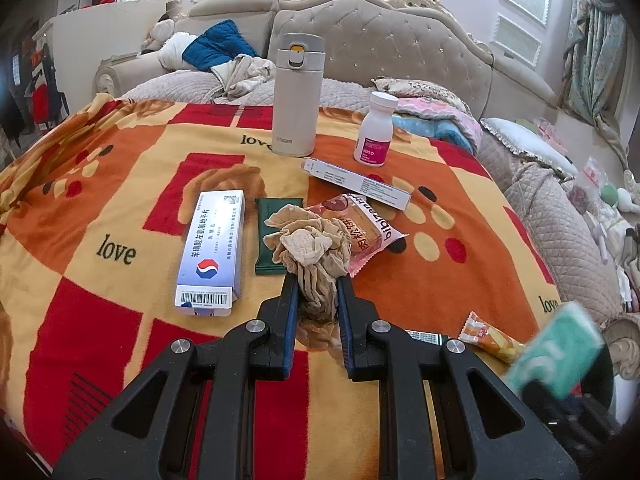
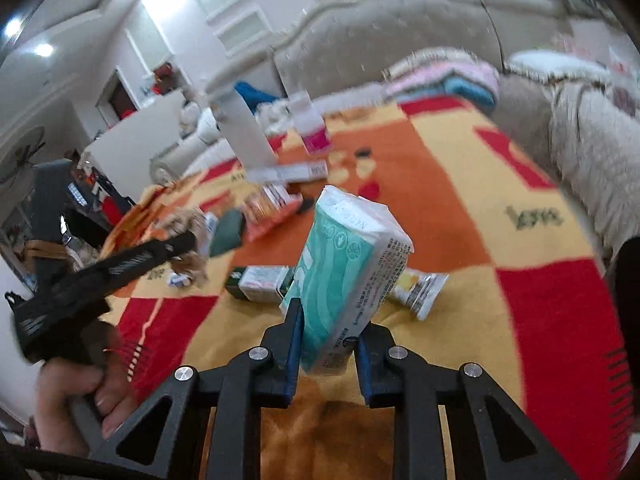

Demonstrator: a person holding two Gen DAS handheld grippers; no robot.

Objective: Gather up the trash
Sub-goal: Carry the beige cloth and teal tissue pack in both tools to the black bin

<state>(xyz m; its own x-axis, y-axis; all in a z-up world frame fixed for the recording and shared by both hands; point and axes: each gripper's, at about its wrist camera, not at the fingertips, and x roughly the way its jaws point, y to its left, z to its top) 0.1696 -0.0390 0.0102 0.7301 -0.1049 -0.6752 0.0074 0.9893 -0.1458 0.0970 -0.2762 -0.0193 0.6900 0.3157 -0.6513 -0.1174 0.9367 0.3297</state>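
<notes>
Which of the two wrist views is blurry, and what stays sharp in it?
Left wrist view: mostly sharp; only the tissue pack at its right edge smears. Right wrist view: background motion-blurred, but the right gripper and tissue pack are crisp.

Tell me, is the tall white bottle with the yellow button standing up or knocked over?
Standing up. The tall white bottle sits on its flat bottom on the blanket, with its lid on top, pointing up.
</notes>
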